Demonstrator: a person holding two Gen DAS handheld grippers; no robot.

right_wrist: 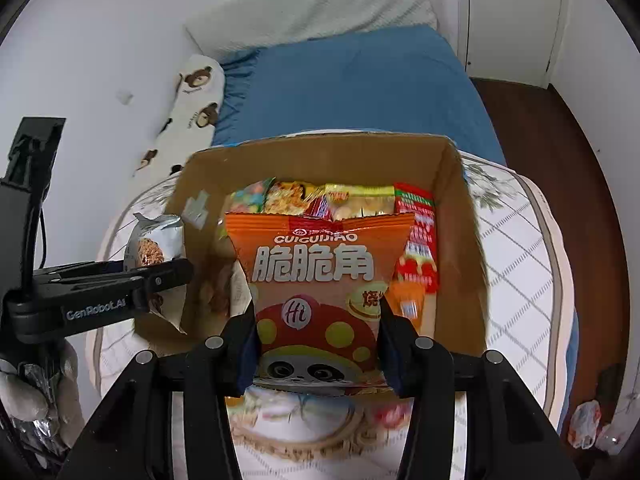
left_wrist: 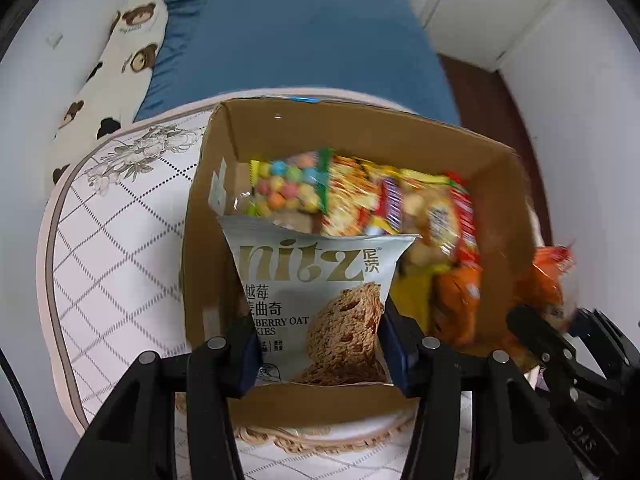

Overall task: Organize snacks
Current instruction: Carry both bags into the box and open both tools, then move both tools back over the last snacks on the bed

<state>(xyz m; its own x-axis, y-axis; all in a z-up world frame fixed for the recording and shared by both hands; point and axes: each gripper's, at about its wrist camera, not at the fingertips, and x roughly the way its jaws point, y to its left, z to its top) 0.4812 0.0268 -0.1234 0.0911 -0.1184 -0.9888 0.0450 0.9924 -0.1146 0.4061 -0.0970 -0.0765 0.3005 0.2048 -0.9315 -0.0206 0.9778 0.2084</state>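
A brown cardboard box stands on a quilted white cushion and holds several snack packs, among them a bag of coloured candy balls. My left gripper is shut on a white Nitz oat cookie bag, held over the box's near left part. My right gripper is shut on an orange Cuicuijiao snack bag, held over the box near its front wall. In the left wrist view the right gripper shows with the orange bag. In the right wrist view the left gripper shows with the cookie bag.
The box sits on a quilted cushion on a bed with a blue sheet. A long bear-print pillow lies along the white wall at left. Dark wood floor lies to the right. A loose wrapper lies at lower right.
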